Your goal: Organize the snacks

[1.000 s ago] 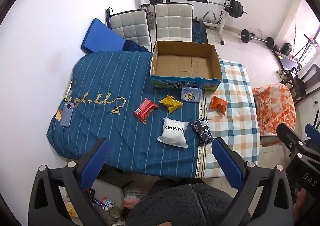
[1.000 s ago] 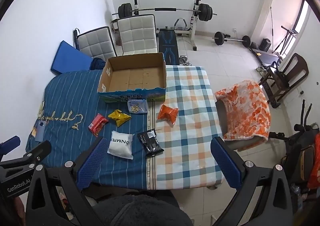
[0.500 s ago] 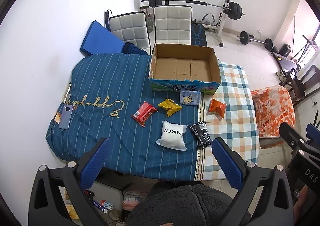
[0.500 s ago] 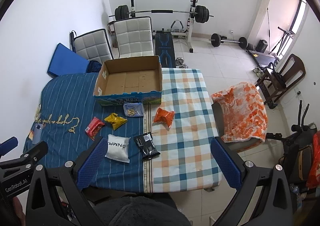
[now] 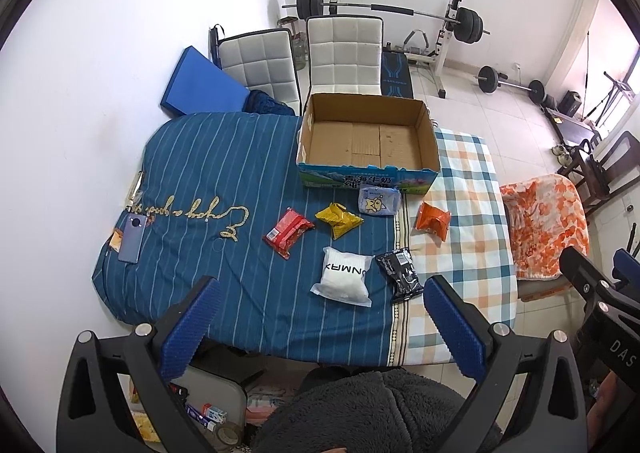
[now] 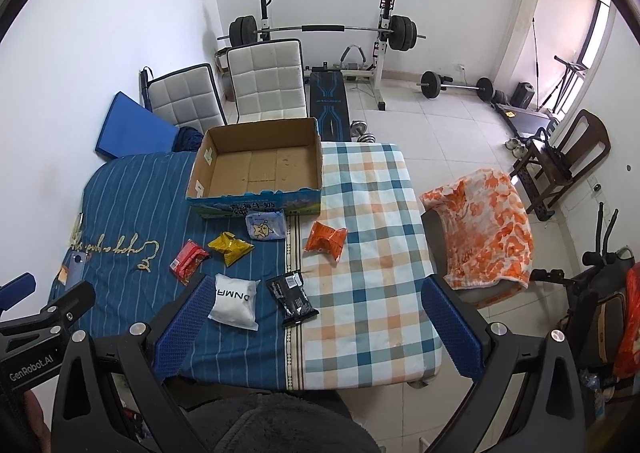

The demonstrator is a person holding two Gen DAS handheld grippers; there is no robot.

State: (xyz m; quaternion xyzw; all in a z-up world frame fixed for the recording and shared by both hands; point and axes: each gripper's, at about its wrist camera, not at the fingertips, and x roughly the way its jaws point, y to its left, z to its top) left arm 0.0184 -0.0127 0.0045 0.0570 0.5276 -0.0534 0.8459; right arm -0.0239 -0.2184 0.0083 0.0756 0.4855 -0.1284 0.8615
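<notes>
Snacks lay loose on the table (image 5: 248, 293) at 6 o'clock of the empty cardboard box (image 5: 366, 141): red pack (image 5: 289, 232), yellow pack (image 5: 338, 219), pale blue pouch (image 5: 377, 200), orange pack (image 5: 433, 220), white bag (image 5: 342, 282), black pack (image 5: 400, 274). I held my left gripper (image 5: 318, 315) and right gripper (image 6: 316, 313) high above the near edge, both spread wide, grasping nothing.

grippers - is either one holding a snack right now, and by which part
Nothing is held. The left gripper and right gripper are both open and empty, above the table.
</notes>
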